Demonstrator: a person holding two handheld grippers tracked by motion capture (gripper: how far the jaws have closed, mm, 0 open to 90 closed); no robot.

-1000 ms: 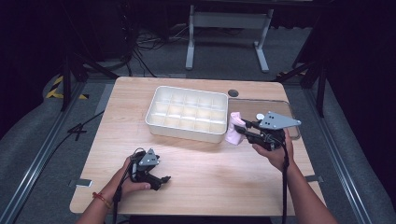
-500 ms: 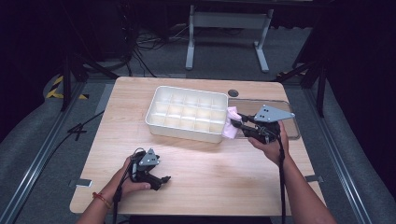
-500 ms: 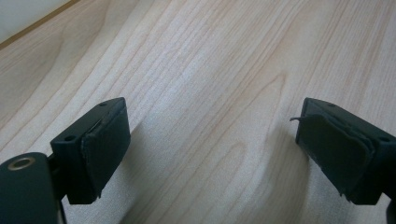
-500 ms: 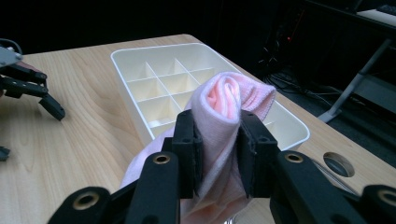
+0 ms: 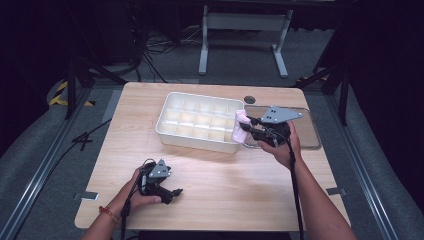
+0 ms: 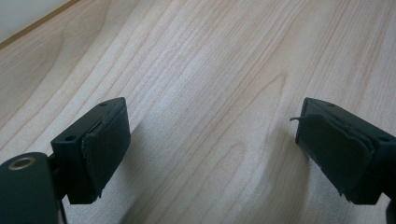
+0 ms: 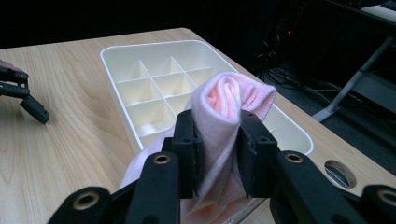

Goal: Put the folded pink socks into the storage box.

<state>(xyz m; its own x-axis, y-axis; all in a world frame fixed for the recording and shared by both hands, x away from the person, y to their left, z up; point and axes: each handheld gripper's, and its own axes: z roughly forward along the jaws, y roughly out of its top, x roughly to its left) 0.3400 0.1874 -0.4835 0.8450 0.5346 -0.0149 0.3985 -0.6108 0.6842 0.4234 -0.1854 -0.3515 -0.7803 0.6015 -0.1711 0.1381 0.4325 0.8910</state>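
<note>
A white tray divided into several compartments sits at the middle back of the wooden table. My right gripper is shut on a rolled pink cloth, held at the tray's right end just above its rim. In the right gripper view the pink cloth is squeezed between the jaws of the right gripper, with the tray behind it. My left gripper rests low near the table's front left, open. In the left gripper view the left gripper has bare wood between its jaws.
A clear flat tray lies to the right of the white tray, under my right hand. A round hole is in the tabletop behind the tray. A metal stand and cables sit on the floor beyond the table.
My right gripper has carried the pink cloth leftward to the tray's right end. The left gripper has stayed put.
</note>
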